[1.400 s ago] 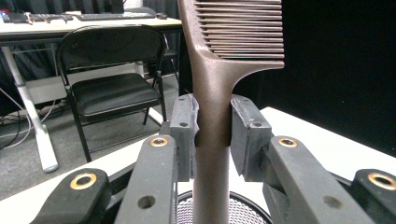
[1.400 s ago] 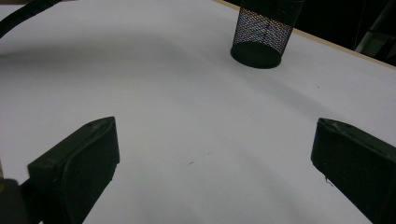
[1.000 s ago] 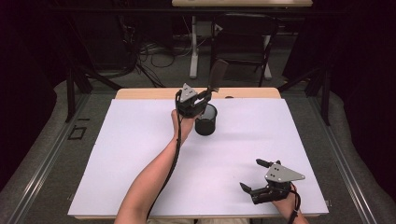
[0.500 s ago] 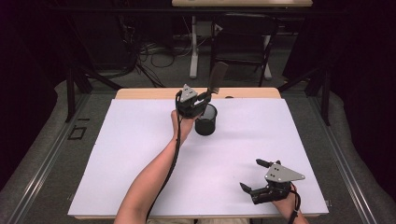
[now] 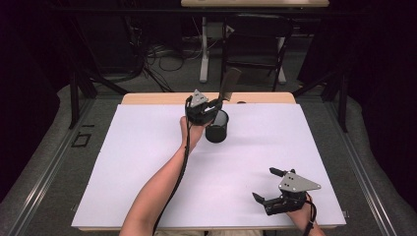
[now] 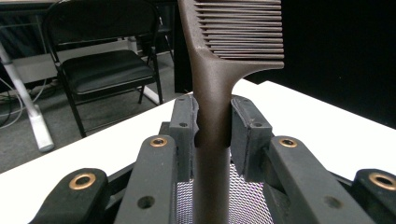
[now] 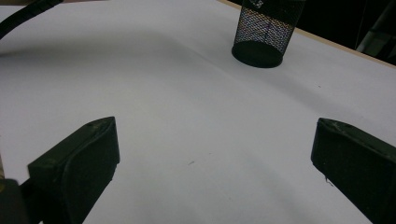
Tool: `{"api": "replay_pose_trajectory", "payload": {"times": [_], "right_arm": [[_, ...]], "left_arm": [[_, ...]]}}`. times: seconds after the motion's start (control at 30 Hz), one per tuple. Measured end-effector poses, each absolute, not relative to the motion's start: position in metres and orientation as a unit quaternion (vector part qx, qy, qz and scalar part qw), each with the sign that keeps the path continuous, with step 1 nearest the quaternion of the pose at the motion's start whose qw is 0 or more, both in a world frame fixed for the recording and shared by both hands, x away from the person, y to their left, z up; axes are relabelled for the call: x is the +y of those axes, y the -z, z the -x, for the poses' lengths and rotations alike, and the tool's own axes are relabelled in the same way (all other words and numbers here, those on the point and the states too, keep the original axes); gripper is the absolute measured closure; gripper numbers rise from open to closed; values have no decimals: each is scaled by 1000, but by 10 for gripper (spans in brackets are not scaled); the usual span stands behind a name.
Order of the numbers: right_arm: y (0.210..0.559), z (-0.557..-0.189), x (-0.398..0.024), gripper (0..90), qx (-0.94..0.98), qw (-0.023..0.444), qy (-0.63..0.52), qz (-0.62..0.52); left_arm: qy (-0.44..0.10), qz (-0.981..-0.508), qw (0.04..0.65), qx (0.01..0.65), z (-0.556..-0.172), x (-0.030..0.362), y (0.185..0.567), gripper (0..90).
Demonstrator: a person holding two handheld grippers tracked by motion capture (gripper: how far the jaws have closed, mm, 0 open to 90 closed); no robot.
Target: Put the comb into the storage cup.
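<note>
My left gripper (image 5: 211, 106) is clamped on the handle of the brown comb (image 6: 219, 93), pads squeezing it from both sides just below where the teeth begin. The comb stands nearly upright, teeth end up and leaning a little toward the far edge, and its handle runs down into the black mesh cup (image 5: 217, 127), which sits at the far middle of the white table (image 5: 123, 162). In the left gripper view I can see the mesh right under my jaws, so the handle is over the cup's mouth; how deep it reaches I cannot tell.

What worries me here: the cup looks light and stands free. If I drag the comb sideways instead of moving straight along its length, the handle could catch the rim and tip the cup over or slide it toward the table's far edge. The grip sits on a smooth, narrow handle, so the comb might also pivot between the pads.

My left forearm stretches from the near edge up to the cup, wrist bent, hand just left of it. My right gripper (image 5: 273, 186) rests at the near right corner, well apart from the cup, jaws wide and holding nothing.
</note>
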State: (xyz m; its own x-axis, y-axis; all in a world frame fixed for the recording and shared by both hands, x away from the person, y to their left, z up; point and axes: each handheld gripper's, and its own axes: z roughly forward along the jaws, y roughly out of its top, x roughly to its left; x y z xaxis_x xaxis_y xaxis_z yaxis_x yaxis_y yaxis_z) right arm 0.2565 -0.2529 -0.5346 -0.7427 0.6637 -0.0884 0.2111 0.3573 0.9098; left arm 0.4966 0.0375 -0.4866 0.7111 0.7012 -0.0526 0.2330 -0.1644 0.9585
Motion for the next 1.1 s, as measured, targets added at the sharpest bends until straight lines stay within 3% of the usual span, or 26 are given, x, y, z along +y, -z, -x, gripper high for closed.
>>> {"api": "replay_pose_trajectory", "payload": {"times": [0.77, 1.0, 1.1], "right_arm": [[535, -257, -252, 8, 793, 226, -494, -276], [535, -257, -252, 8, 793, 225, -494, -276], [535, -257, -252, 8, 794, 225, -493, -276]], "left_arm": [[-207, -767, 525, 305, -495, 35, 491, 713], [-195, -779, 517, 296, -487, 37, 487, 452], [-184, -790, 509, 289, -483, 39, 485, 394]]}}
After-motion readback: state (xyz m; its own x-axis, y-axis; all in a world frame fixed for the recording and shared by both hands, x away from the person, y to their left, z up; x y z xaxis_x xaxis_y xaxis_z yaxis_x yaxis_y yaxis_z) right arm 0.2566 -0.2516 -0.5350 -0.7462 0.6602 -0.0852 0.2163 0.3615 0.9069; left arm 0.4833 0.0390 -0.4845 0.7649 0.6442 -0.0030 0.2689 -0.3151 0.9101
